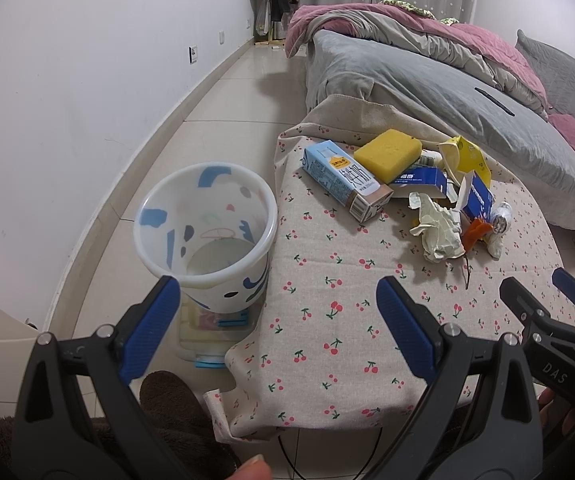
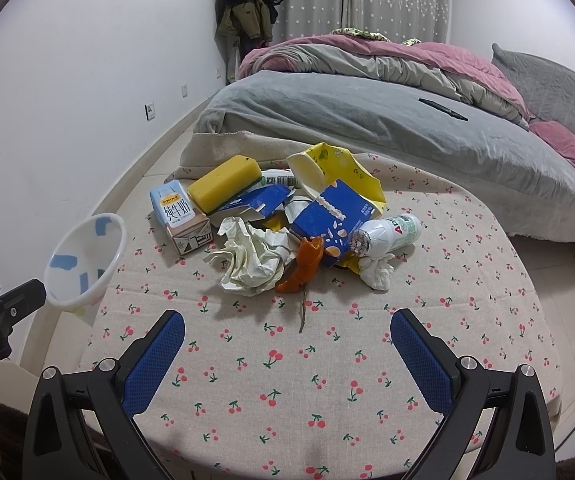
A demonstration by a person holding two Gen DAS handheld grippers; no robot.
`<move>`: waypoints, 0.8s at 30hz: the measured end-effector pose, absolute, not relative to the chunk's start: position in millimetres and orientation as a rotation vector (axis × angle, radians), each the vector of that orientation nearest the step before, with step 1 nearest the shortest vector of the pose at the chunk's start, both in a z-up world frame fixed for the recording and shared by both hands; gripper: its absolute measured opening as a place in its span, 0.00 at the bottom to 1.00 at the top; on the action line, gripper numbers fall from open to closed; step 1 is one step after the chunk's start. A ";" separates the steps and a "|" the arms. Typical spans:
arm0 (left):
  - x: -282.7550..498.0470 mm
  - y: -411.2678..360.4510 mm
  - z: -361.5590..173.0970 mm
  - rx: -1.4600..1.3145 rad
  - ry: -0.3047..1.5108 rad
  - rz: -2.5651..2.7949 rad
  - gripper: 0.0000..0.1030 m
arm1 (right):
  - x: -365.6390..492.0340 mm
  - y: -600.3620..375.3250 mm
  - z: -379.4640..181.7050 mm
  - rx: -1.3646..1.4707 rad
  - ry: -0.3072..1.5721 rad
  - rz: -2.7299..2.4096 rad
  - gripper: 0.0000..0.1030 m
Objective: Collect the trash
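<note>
Taking the cherry-print table as the landmark and reading from its left side across: the white bin with blue patches is standing on the floor just beside the table's left edge, mouth up, with little or nothing showing through its translucent wall. The left gripper is hovering over that same near-left corner, its jaws spread wide and holding nothing. The right gripper is hanging above the near middle of the table, jaws likewise wide apart and empty.

The trash is sitting in one heap toward the far side of the table. At the heap's left a milk carton is lying on its side, with a yellow sponge resting partly on it and on a torn blue box. In front, crumpled paper is touching an orange peel, and a thin twig is pointing toward the near edge. At the right a small white bottle is lying beside a wadded tissue, with a yellow wrapper behind.

Nothing looks collected yet. Because the pieces are overlapping, pulling one may be dragging neighbours along; the round bottle is likely to roll off the table if nudged. The bin, light and standing low, could tip if a gripper clips its rim, and loose paper may slip from a shallow pinch.
</note>
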State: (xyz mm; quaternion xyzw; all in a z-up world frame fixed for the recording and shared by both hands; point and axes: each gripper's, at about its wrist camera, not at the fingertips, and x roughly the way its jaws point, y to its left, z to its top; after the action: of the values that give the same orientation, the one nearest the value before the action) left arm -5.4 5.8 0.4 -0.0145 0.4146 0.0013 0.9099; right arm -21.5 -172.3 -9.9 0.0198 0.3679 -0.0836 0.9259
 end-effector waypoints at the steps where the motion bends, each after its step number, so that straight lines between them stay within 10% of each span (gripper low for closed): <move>1: -5.0 6.4 0.4 -0.030 0.855 0.003 0.95 | -22.1 -171.9 -10.0 0.039 0.754 -0.171 1.00; 24: 60.6 9.3 21.6 0.002 0.938 -0.064 0.95 | 42.1 -250.0 38.0 0.091 0.896 -0.144 1.00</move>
State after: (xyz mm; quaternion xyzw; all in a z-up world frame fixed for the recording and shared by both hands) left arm 60.6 9.3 21.6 0.0010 0.4521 -0.0308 0.8914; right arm 42.1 -250.0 38.0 0.0439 0.4327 -0.0694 0.8978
